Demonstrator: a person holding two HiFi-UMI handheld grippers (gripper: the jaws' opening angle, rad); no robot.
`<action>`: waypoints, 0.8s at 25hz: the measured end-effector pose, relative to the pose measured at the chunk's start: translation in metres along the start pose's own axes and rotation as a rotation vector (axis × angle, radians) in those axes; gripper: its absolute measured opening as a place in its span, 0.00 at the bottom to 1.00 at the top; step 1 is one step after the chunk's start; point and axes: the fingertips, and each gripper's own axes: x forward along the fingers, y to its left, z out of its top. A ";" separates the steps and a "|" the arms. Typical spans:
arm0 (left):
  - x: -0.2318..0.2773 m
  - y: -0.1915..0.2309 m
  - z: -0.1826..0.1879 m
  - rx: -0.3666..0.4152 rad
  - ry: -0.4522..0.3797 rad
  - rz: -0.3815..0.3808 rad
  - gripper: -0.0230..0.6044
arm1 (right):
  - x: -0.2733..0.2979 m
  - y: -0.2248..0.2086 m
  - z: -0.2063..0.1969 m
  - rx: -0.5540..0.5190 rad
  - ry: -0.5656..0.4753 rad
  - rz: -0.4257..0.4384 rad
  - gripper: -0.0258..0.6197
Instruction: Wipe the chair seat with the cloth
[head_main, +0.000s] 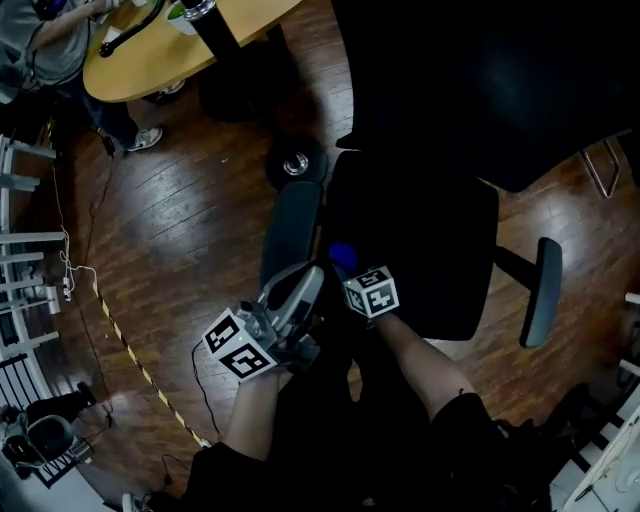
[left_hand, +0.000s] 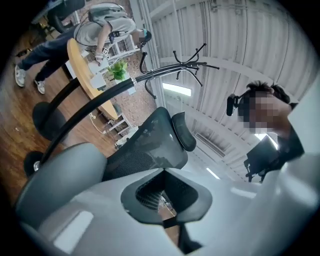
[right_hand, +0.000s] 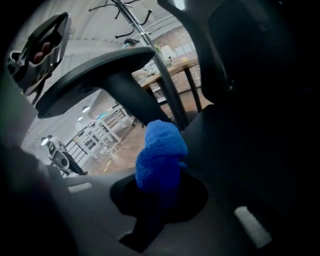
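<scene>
Seat (head_main: 420, 250), one; cloth (head_main: 342, 254), one; grippers, two.
Right gripper (head_main: 348, 268) clamps cloth at seat's left edge, centre frame; left gripper (head_main: 308, 285) jaws together, empty, lower left.

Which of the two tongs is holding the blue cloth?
The right tongs: the blue cloth is clamped between them, whereas the left tongs are shut with nothing inside.
</scene>
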 end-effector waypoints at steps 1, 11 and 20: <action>-0.005 0.001 0.001 -0.001 -0.007 0.007 0.02 | 0.009 0.012 -0.004 -0.017 0.020 0.034 0.10; -0.003 0.003 -0.006 -0.008 -0.001 -0.006 0.02 | -0.008 -0.021 -0.026 -0.014 0.043 -0.055 0.10; 0.066 -0.020 -0.048 -0.025 0.132 -0.121 0.02 | -0.167 -0.180 -0.091 0.188 0.002 -0.449 0.10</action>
